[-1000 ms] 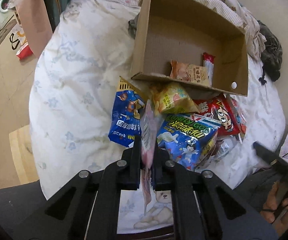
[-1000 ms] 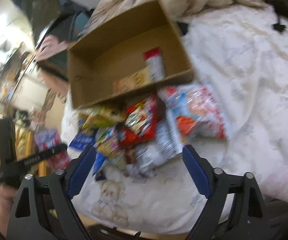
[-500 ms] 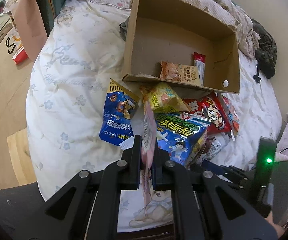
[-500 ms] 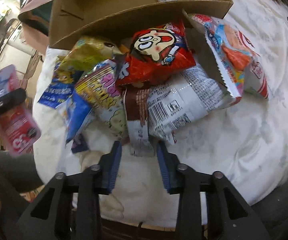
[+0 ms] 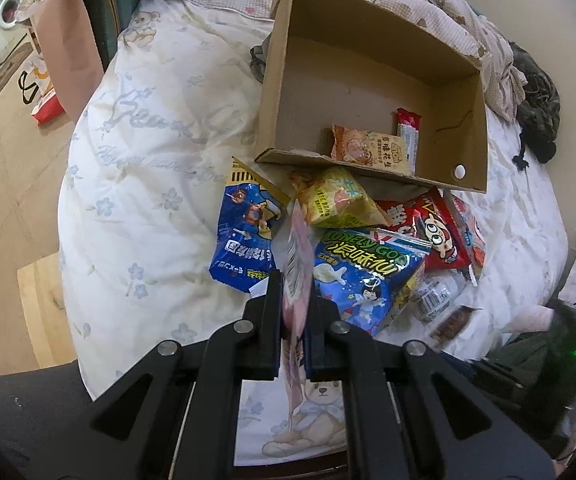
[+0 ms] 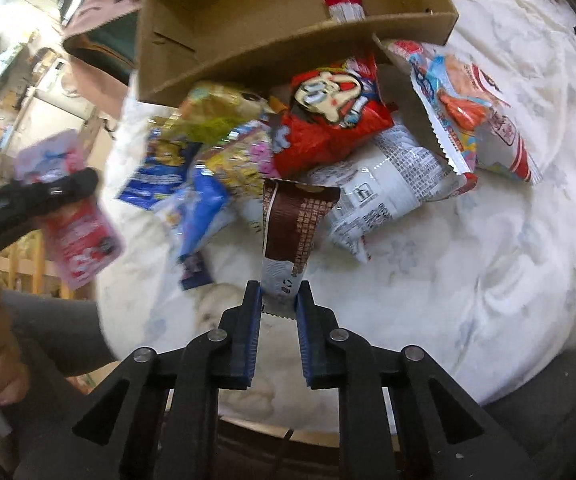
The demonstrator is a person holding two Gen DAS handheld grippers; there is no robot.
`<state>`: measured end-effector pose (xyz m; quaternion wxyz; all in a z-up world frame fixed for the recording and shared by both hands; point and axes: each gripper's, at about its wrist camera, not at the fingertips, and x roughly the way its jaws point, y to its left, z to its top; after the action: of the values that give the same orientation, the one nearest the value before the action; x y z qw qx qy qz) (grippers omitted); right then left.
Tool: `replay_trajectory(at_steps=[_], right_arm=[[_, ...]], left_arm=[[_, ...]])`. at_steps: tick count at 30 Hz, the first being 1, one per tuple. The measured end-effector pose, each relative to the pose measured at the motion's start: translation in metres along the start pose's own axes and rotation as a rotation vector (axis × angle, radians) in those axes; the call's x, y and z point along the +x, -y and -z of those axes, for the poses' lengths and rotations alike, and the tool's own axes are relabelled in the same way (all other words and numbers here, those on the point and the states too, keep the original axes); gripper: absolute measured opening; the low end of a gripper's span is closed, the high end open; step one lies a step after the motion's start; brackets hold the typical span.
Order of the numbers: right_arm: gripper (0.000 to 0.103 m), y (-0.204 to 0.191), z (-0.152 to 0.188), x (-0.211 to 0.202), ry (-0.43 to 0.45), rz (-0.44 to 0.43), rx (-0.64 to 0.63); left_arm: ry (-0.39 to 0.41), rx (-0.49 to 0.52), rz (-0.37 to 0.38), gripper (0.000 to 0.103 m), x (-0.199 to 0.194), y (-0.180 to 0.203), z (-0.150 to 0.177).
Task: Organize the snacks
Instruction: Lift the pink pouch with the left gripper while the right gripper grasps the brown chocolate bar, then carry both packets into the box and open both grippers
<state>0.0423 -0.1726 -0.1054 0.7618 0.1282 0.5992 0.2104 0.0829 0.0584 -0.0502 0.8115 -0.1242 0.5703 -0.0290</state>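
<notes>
Left gripper (image 5: 293,300) clamps a pink packet (image 5: 297,264); right gripper (image 6: 279,296) pinches a brown bar (image 6: 292,224) beside piled snacks (image 6: 328,128) fronting the box (image 6: 248,52).

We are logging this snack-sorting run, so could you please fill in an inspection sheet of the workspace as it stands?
Surface: white floral duvet on a bed.
Job's things: cardboard box holding two packets; snack pile in front of it.
Clutter: dark cloth beside the box.
Grippers: left gripper shut on pink packet; right gripper shut on brown wrapper.
Cables: nothing seen.
Surroundings: washing machine, wooden floor.
</notes>
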Motion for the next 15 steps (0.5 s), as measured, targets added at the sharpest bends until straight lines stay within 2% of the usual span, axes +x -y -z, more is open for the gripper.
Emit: replay_trajectory(at_steps=[8, 15], right_arm=[[0.018, -0.007, -0.02, -0.047, 0.117, -0.025, -0.062], [0.018, 0.007, -0.07, -0.071, 0.2, 0.002, -0.066]], left_arm=[[0.049, 0.014, -0.034, 0.006, -0.01, 0.006, -0.006], [0.104, 0.054, -0.032, 0.006, -0.027, 0.025, -0.044]])
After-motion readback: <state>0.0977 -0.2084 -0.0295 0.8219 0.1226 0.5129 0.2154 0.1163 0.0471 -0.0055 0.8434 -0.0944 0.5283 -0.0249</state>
